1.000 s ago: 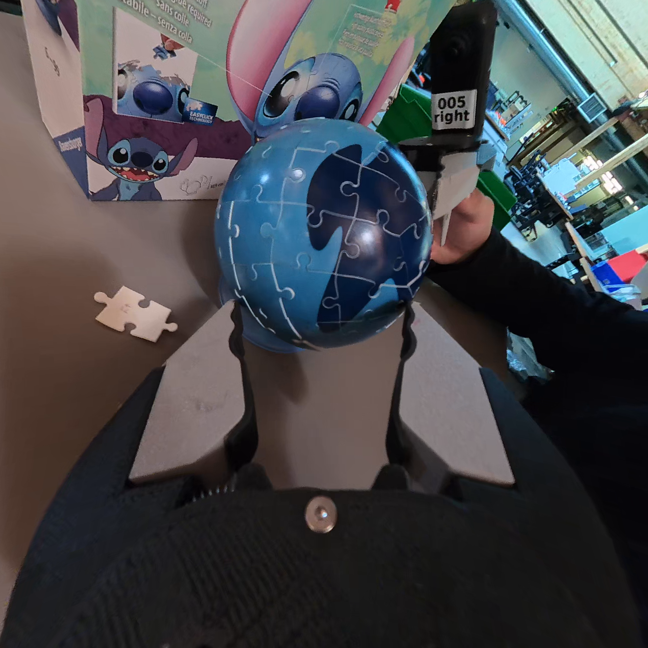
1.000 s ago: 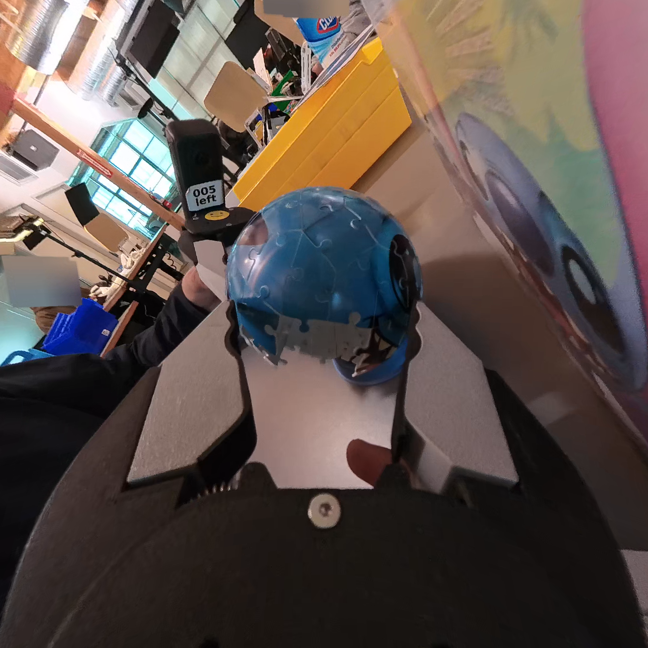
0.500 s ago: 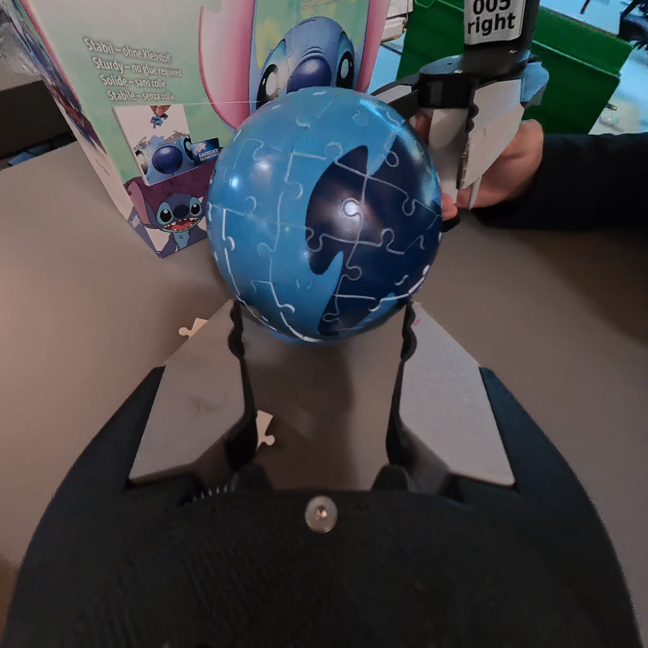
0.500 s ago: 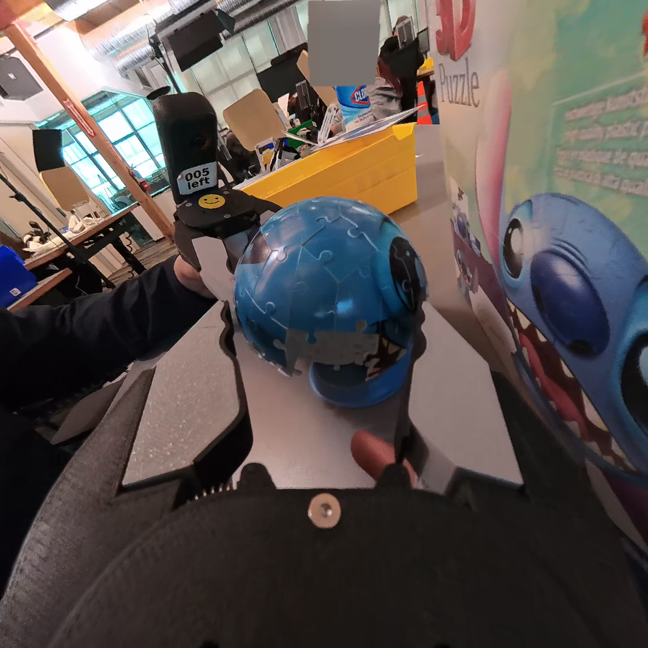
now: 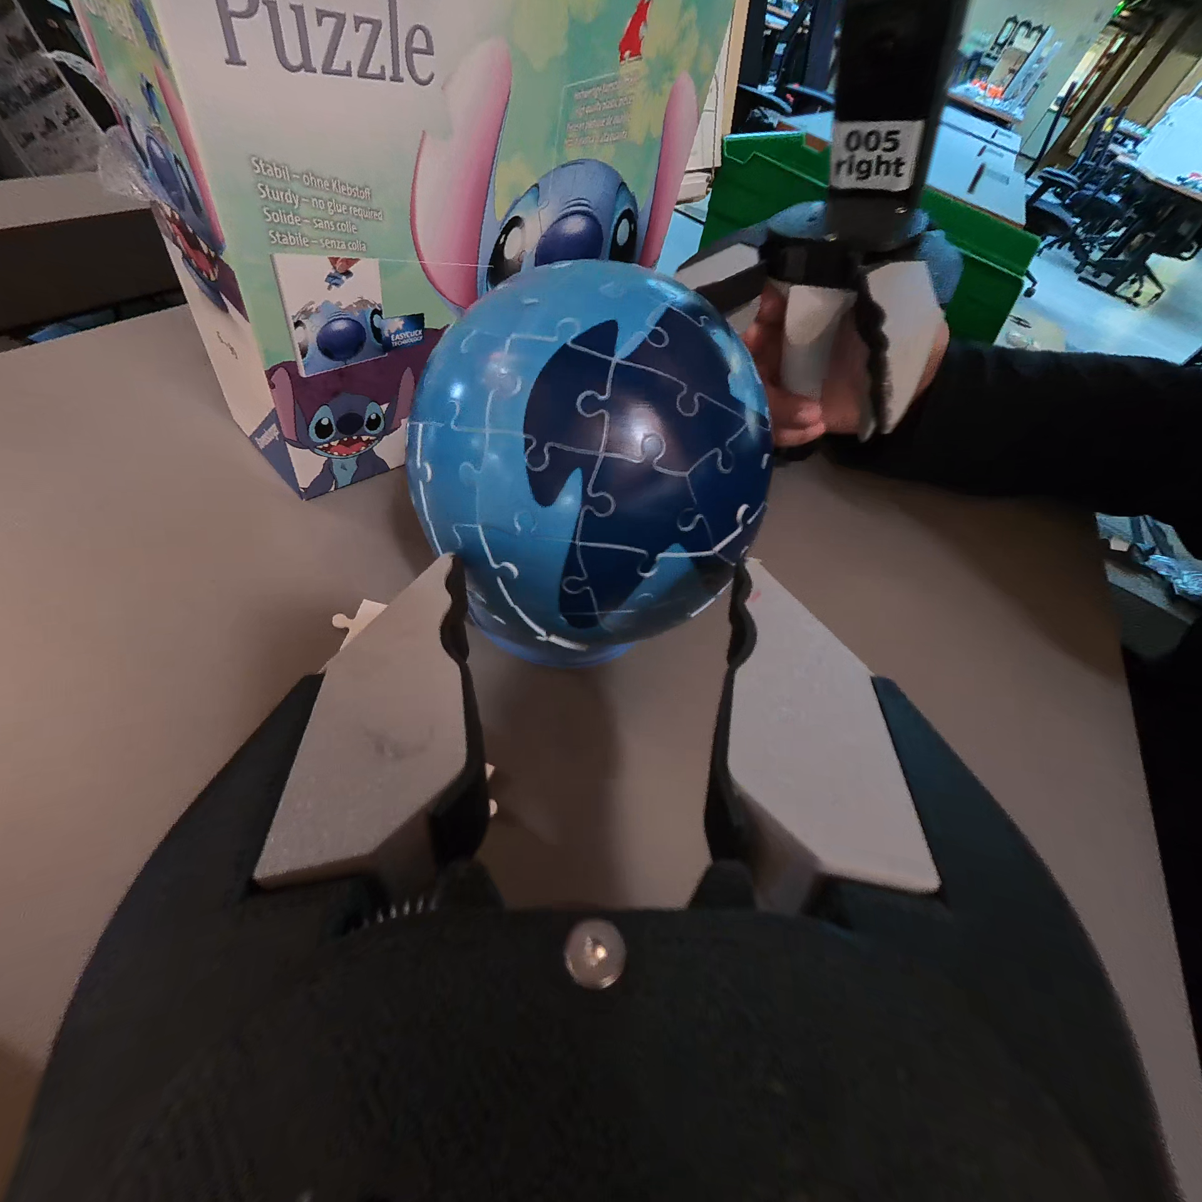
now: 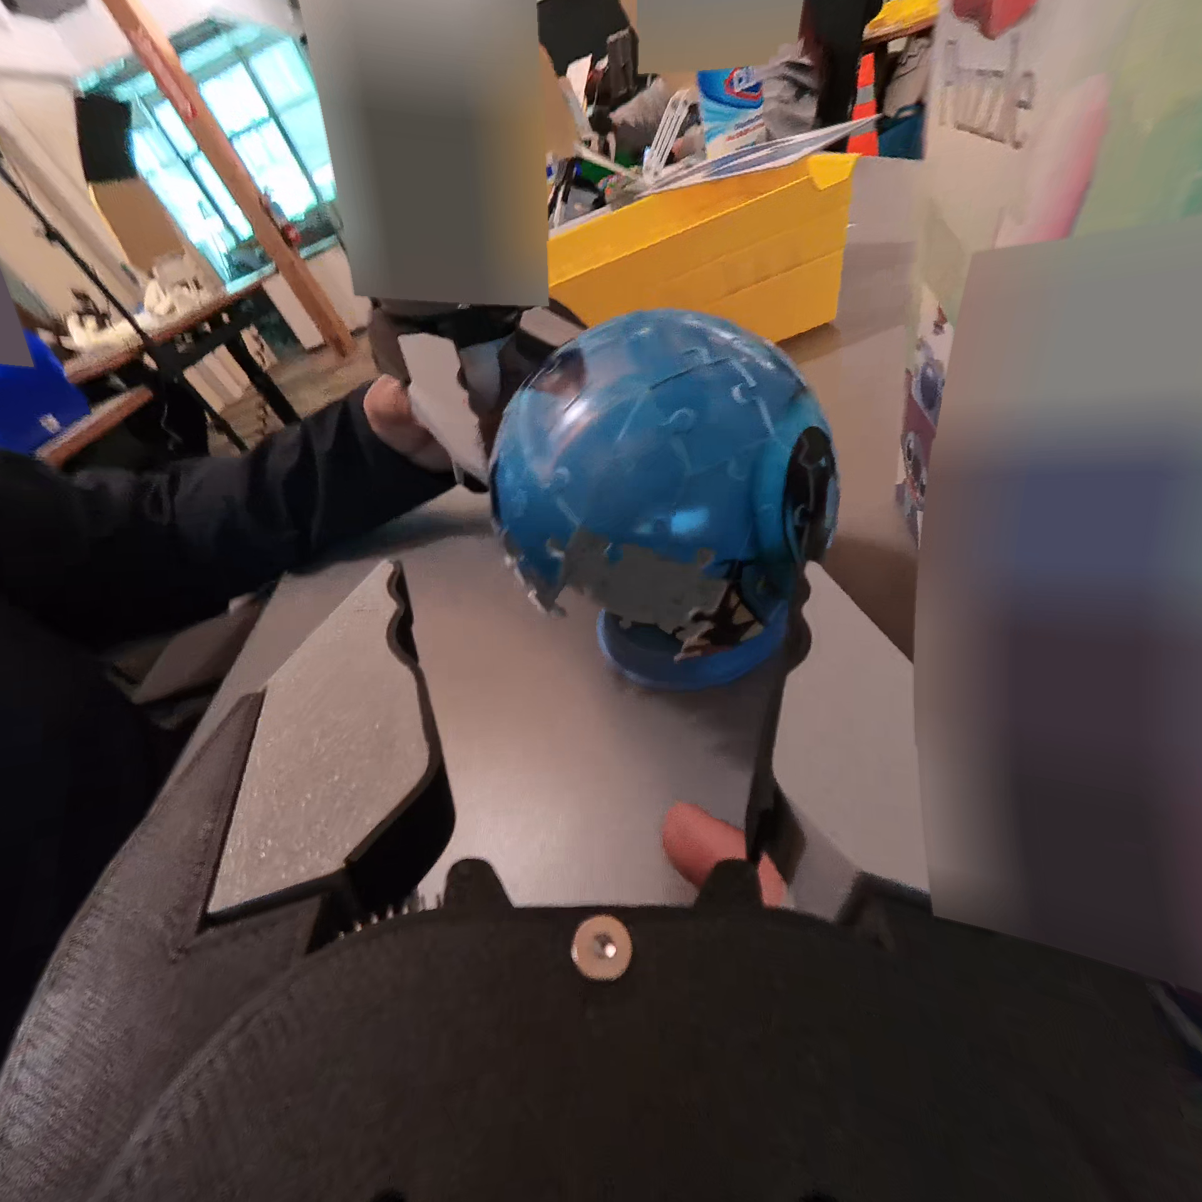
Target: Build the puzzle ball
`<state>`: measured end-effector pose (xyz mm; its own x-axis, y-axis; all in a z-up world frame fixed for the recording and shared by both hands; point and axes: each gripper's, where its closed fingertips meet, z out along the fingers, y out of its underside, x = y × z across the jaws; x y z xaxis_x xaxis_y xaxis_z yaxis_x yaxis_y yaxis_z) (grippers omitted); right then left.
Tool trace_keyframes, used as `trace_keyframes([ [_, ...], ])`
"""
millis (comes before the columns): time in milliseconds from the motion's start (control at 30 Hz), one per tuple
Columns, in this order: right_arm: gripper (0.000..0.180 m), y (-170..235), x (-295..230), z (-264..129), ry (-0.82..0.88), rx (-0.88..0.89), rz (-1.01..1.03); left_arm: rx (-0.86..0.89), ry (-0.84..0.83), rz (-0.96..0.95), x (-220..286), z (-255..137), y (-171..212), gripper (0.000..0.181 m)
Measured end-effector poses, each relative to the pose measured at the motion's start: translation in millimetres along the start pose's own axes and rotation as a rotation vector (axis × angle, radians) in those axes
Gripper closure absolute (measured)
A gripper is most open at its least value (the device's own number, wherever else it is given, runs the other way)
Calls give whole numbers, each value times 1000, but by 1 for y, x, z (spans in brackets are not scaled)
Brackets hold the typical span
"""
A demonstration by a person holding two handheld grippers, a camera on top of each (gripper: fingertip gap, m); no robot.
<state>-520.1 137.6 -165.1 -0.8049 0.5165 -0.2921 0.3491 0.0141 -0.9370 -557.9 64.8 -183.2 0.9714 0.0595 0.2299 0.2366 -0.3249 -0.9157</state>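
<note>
The blue puzzle ball [image 5: 588, 455] stands on its blue ring stand [image 5: 553, 650] on the grey table [image 5: 162, 585]. My left gripper [image 5: 597, 579] is shut on the ball's lower sides, both fingertips touching it. In the right wrist view the ball [image 6: 650, 468] shows a grey gap [image 6: 644, 579] low on its side where pieces are absent. My right gripper [image 6: 597, 582] is open: its right finger is against the ball, its left finger stands clear. It also shows in the left wrist view [image 5: 836, 406], behind and right of the ball.
The tall puzzle box [image 5: 390, 227] stands just behind the ball. A loose white piece [image 5: 354, 621] lies by my left finger, mostly hidden. A yellow bin [image 6: 702, 253] and a green bin [image 5: 767, 188] stand beyond the table. The table edge [image 5: 1106, 585] runs at the right.
Both views have levelled out and the ball has come down onto the table on its stand. My right gripper has widened, its left finger coming off the ball. The left grip is unchanged.
</note>
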Motion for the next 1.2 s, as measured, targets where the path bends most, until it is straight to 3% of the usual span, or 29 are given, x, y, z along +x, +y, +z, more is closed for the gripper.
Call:
trace_keyframes([
  [100,61,5,-9,-12,5,-35,-97,-6,2,9,1,0,2,100],
  [267,69,16,-45,-27,-26,-125,-325,6,5,3,3,-3,1,100],
  [400,49,59,-78,-23,-86,-368,-451,5,5,-11,2,-4,1,102],
  [500,35,76,-87,-9,-91,-457,-528,-10,5,-16,3,-1,4,101],
  [667,23,92,-86,14,-122,-509,-533,-1,-9,2,5,-5,2,102],
  [833,23,100,-58,32,1,-585,-571,16,-20,11,5,-8,-2,104],
  [1133,23,103,-50,51,-21,-584,-487,19,-16,10,5,-10,-4,105],
  [1200,23,95,-42,55,44,-555,-498,18,-16,15,6,-9,-3,106],
])
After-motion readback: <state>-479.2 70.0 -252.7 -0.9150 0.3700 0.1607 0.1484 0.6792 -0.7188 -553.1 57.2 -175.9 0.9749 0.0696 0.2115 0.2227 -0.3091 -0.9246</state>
